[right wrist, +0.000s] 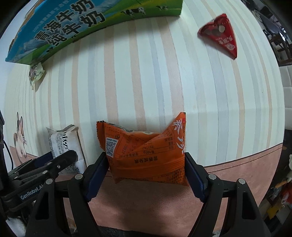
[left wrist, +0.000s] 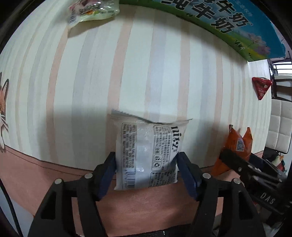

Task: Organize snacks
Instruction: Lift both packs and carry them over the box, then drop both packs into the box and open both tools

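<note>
Between each gripper's jaws: one snack packet.
The left gripper [left wrist: 147, 162] grasps the white packet [left wrist: 147, 155], the right gripper [right wrist: 145, 164] the orange packet [right wrist: 146, 151]; the milk carton box [right wrist: 73, 25] lies toward the frame's upper left.

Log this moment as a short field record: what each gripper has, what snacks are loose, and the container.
left gripper: jaws around the white packet, pads at its sides
right gripper: jaws around the orange packet, pads at its sides
loose snacks: red triangular packet; pale green packet
container: milk carton box, far edge of the striped tablecloth
</note>
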A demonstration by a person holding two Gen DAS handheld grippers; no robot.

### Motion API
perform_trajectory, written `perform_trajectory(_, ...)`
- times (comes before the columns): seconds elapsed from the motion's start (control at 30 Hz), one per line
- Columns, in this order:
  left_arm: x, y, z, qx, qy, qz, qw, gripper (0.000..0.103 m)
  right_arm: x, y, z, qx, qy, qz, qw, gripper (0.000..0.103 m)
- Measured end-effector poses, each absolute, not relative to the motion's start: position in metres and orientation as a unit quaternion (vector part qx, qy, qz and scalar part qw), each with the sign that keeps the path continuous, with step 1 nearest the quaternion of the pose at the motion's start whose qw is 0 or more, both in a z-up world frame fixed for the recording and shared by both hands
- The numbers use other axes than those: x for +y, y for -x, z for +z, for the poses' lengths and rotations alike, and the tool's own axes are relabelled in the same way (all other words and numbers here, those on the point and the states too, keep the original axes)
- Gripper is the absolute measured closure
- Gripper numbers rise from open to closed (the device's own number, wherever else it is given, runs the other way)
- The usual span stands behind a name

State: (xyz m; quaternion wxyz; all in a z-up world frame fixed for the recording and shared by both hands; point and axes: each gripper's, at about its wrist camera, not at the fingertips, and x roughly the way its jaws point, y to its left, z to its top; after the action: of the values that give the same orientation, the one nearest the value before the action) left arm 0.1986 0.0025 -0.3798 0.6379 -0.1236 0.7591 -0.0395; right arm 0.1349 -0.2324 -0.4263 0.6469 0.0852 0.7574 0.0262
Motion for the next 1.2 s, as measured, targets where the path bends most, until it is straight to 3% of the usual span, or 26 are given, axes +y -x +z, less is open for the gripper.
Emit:
perform_trajectory(0.1, -0.011, -0.203, -0.385, 0.766, 0.093, -0.025, 0.635, 0.029, -0.238, -0.136, -0.432, 0.759, -0.085, 0.022, 0.645, 0.021)
perform_trajectory(0.23, -0.034, -0.201, -0.383, 0.750, 0.027, -0.015, 0.661, 0.034, -0.244, -0.135, -0.441, 0.761, -0.088, 0.014, 0.642, 0.021)
perform_trajectory(0.57, -0.021, -0.197, -0.349, 0.731, 0.062, -0.027, 0.679, 0.034, -0.268, -0.139, -0.427, 0.749, -0.114, 0.026, 0.653, 0.021)
perform_trajectory(0.97, -0.007, -0.294, -0.200, 0.630, 0.105, -0.078, 0.765, 0.034, -0.287, -0.214, -0.299, 0.666, -0.183, 0.085, 0.719, 0.021)
perform_trajectory(1.2, -0.003, -0.412, -0.180, 0.626, 0.104, -0.073, 0.770, 0.034, -0.289, -0.320, -0.246, 0.628, -0.188, 0.078, 0.751, 0.021)
